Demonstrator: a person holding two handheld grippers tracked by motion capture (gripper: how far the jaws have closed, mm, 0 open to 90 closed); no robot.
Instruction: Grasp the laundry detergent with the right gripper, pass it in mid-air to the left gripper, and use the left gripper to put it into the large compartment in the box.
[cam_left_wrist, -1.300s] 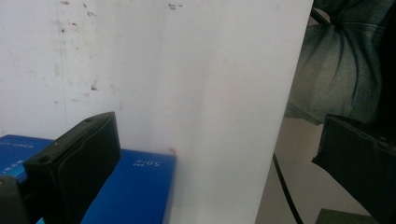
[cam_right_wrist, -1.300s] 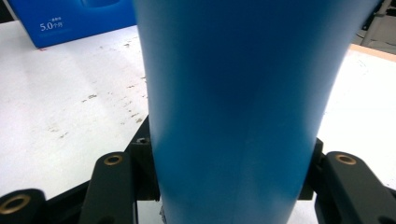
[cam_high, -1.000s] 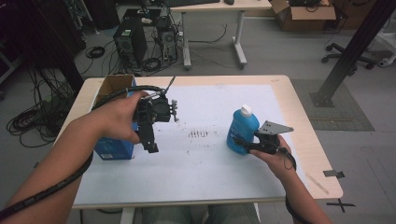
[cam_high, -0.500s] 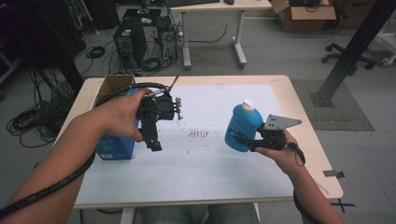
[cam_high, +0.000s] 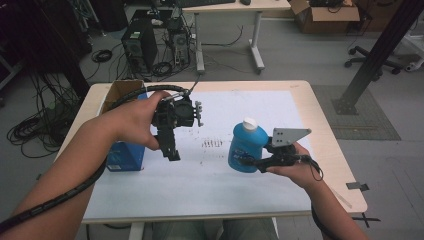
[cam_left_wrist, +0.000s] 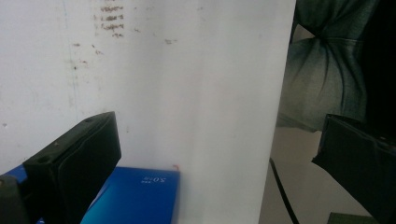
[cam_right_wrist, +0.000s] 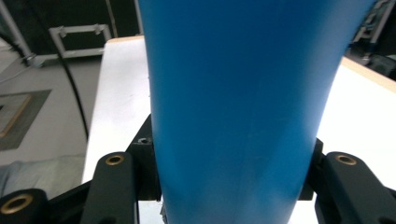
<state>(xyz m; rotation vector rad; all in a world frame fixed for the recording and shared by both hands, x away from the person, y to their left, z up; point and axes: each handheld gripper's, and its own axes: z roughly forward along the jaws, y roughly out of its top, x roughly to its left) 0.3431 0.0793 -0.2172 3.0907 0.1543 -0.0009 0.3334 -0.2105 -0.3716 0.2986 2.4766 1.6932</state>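
right tool (cam_high: 252, 162): pinching blue plastic bottle with white cap (cam_high: 246, 146), lifted higher off white worktop (cam_high: 210, 185) than before | left tool (cam_high: 172, 152): spread, barely moved

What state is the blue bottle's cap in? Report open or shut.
Shut: the white cap sits seated on top of the blue bottle, which the right tool grips slightly tilted above the table.

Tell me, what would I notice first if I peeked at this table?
Probably the bright blue bottle with its white cap, clamped in the right gripper near the table's right side. Next, the left gripper hanging open over the white sheet, beside a blue box at the left.
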